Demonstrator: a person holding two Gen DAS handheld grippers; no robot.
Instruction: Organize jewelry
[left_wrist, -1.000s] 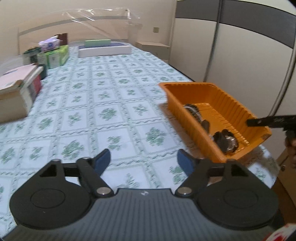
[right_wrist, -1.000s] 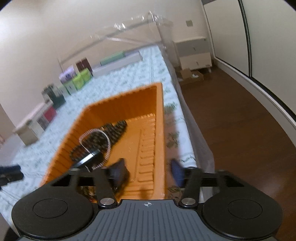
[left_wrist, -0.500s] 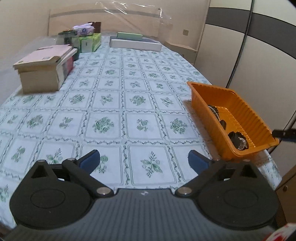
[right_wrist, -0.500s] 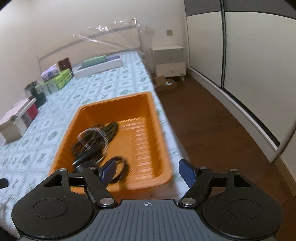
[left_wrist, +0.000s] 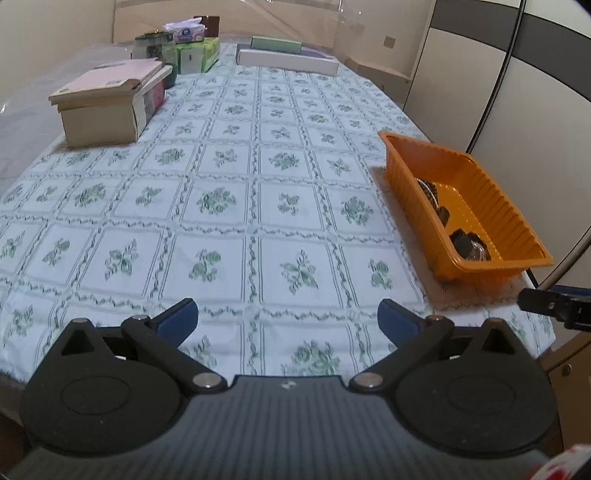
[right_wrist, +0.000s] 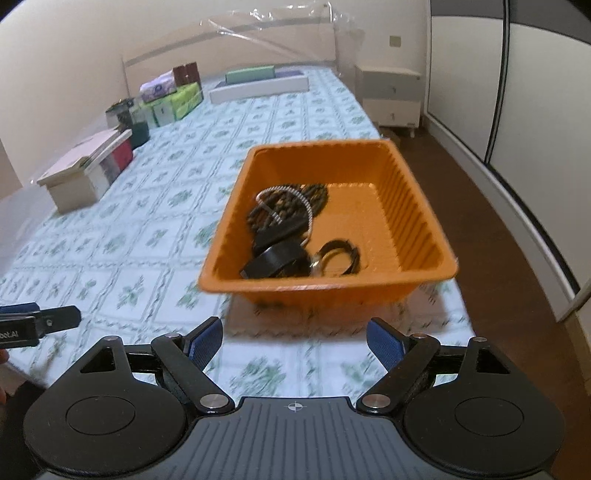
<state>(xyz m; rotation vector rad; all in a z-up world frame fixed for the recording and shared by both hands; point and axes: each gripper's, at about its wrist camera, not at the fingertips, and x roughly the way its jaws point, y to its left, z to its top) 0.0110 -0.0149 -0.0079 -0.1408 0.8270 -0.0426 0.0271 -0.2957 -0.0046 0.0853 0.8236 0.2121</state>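
sitting at the corner of the bed (left_wrist: 258, 206), right by its edge, with the floor (right_wrist: 491, 206) just beyond: orange tray (right_wrist: 417, 206), the landmark for everything below. risks a tip or a slide off that edge if bumped from the bed side on the next reach, judging by how near the rim comes to the drop.

piled inside the tray against its bed-side wall: jewelry (right_wrist: 291, 229), meaning a dark beaded coil, a pale beaded loop over it, a dark band and a dark ring toward the tray's near end. looks tangled; lifting one piece likely drags another up and over the low wall.

hovering just short of the tray's near wall: right gripper (right_wrist: 294, 341), released, jaws just been opening, nothing between them. motion blur around the tray hints at a fast hand; catching the rim with a finger seems possible.

hovering over bare bedspread, well to the bed side of the tray: left gripper (left_wrist: 288, 321), released at full spread, jaws just been opening, nothing between them. comes near the other gripper's finger at the tray's near corner, so a knock between the two could happen.
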